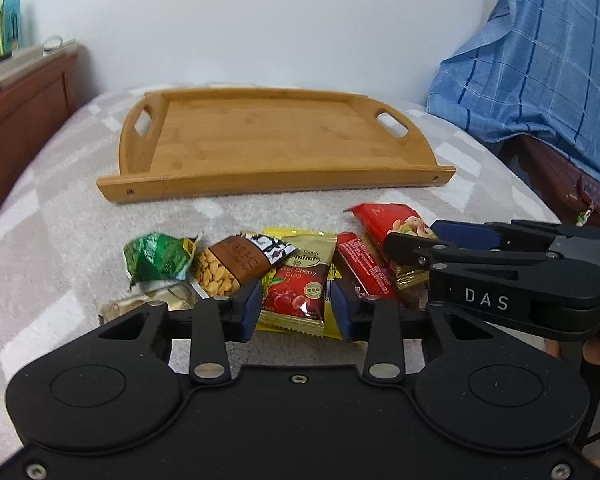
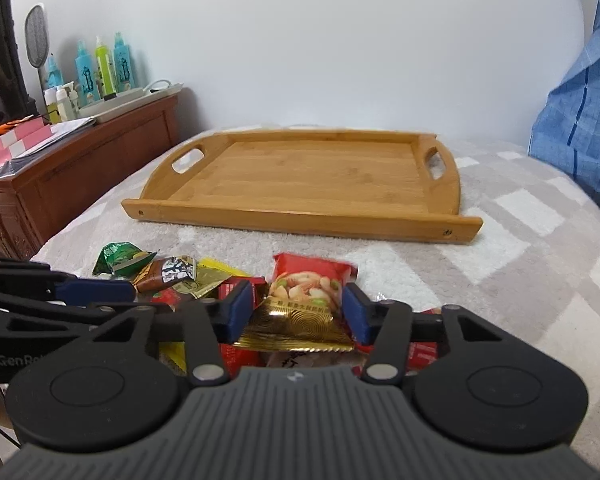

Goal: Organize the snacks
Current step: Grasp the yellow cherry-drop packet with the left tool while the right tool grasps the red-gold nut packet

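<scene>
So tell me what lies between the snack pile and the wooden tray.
Only bare grey checked blanket separates the snack pile from the wooden tray; both wrist views show it.

Matt wooden tray (image 1: pixel 276 148) on fuzzy cloth blanket (image 1: pixel 60 248); glossy foil snack packets (image 1: pixel 296 280).

Both tongs are matte black with blue pads and silver rivets. The left tongs (image 1: pixel 294 306) have a smooth body; the right tongs (image 2: pixel 296 310) have a ribbed grey one lettered "DAS".

Blue plaid cloth (image 1: pixel 540 60) at right, wood cabinet (image 2: pixel 80 168) w/ bottles (image 2: pixel 100 64) at left.
</scene>
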### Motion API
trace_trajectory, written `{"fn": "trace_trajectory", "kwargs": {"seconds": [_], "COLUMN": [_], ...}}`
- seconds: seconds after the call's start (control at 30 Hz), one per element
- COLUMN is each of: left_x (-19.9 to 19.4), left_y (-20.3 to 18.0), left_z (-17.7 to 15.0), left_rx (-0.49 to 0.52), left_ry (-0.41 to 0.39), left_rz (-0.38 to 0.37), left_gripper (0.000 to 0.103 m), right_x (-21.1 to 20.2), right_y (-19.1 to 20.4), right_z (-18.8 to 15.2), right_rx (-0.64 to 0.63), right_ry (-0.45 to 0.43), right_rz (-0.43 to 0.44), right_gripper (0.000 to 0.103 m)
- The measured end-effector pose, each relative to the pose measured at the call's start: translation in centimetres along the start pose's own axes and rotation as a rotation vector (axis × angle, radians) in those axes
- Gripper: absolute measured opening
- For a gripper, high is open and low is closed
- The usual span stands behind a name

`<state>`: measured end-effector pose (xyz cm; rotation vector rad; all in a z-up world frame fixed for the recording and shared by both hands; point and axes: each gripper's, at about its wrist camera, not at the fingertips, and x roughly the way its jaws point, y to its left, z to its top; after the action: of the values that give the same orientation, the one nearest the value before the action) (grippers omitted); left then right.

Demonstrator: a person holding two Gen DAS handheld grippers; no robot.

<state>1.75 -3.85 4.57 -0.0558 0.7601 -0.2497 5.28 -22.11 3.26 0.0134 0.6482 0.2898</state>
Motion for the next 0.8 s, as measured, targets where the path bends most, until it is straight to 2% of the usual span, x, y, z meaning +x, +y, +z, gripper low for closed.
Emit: {"fn": "trace_trajectory", "kwargs": {"seconds": [0.2, 0.3, 0.57, 0.6, 0.63, 0.7, 0.8], "left_x": [1.4, 1.9, 2.1, 2.2, 2.2, 2.3, 2.5], "left_y": [0.7, 0.7, 0.4, 0.5, 0.5, 0.7, 0.9], "left_z": [0.2, 0.3, 1.1, 1.2, 1.2, 1.3, 1.4], "left_rx": [-0.036, -0.049, -0.045, -0.046, -0.051, -0.077, -0.101], "left_ry": [0.018, 0.014, 0.000, -0.002, -0.005, -0.008, -0.006], "left_rz": [-0.022, -0.025, -0.050, -0.060, -0.075, -0.093, -0.111], "left_gripper": [0.035, 0.035, 0.035, 0.035, 0.039, 0.041, 0.042], "right_x": [0.5, 0.7, 1.5, 1.6, 1.8, 2.0, 1.8], "right_y": [-0.2, -0.3, -1.0, -1.1, -1.1, -1.3, -1.5], "right_z": [0.0, 0.1, 1.4, 1.5, 1.6, 1.6, 1.4], "right_rx": [0.001, 0.010, 0.041, 0.042, 0.044, 0.059, 0.075], "right_ry": [0.013, 0.018, 0.048, 0.052, 0.059, 0.065, 0.054], "right_rz": [0.010, 0.014, 0.036, 0.036, 0.041, 0.045, 0.045], "right_gripper": [0.055, 0.063, 0.064, 0.062, 0.054, 0.049, 0.047]}}
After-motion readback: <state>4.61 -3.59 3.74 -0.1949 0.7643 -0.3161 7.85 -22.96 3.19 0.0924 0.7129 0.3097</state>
